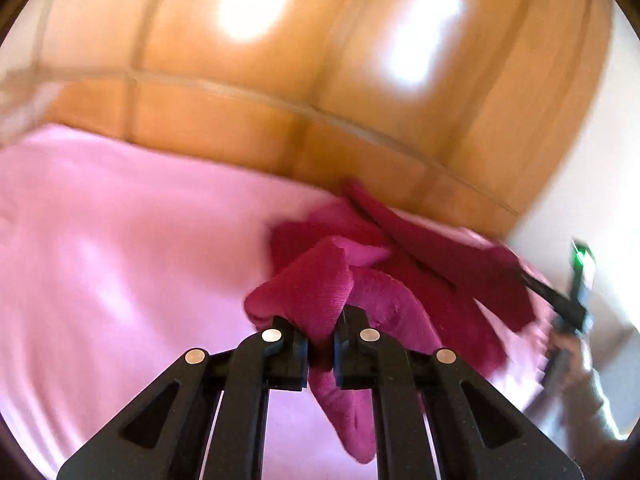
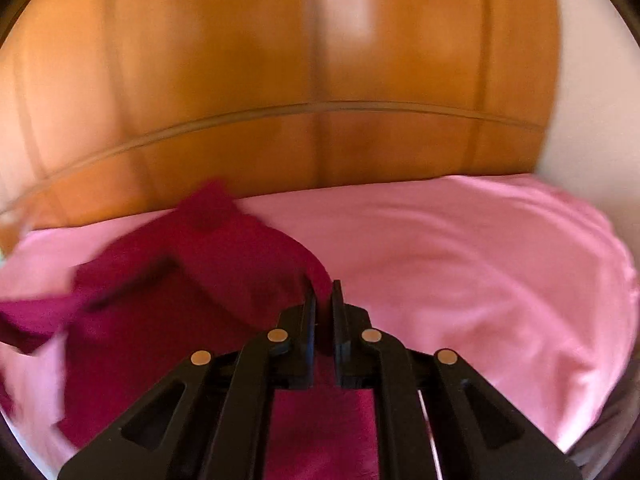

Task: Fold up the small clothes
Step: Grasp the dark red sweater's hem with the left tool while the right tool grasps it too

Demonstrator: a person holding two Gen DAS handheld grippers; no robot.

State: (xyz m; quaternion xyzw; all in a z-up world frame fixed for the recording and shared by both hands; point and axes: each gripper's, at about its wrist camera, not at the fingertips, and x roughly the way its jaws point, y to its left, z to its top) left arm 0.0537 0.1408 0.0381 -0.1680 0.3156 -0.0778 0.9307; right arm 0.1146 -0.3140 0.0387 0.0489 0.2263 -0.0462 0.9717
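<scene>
A dark magenta garment (image 1: 400,264) is seen lifted and bunched above a pink bedsheet (image 1: 120,240), with a wooden headboard (image 1: 280,80) behind it. In the left wrist view the left gripper (image 1: 322,340) is clamped on a fold of the garment: cloth is pinched between the jaws, one flap standing above them and a narrower tail hanging below between the gripper's arms. In the right wrist view the right gripper (image 2: 323,312) is likewise closed on the garment (image 2: 180,300), whose edge is caught between the nearly touching jaws; the rest of the fabric is spread to the left and below, partly raised off the bedsheet (image 2: 480,260). The headboard (image 2: 280,80) fills the upper part of this view. At the right edge of the left wrist view, the right gripper (image 1: 560,300) is recorded gripping the garment's far end, held by a person's hand (image 1: 572,360). Both views are motion-blurred, so fabric detail and garment type cannot be determined.
</scene>
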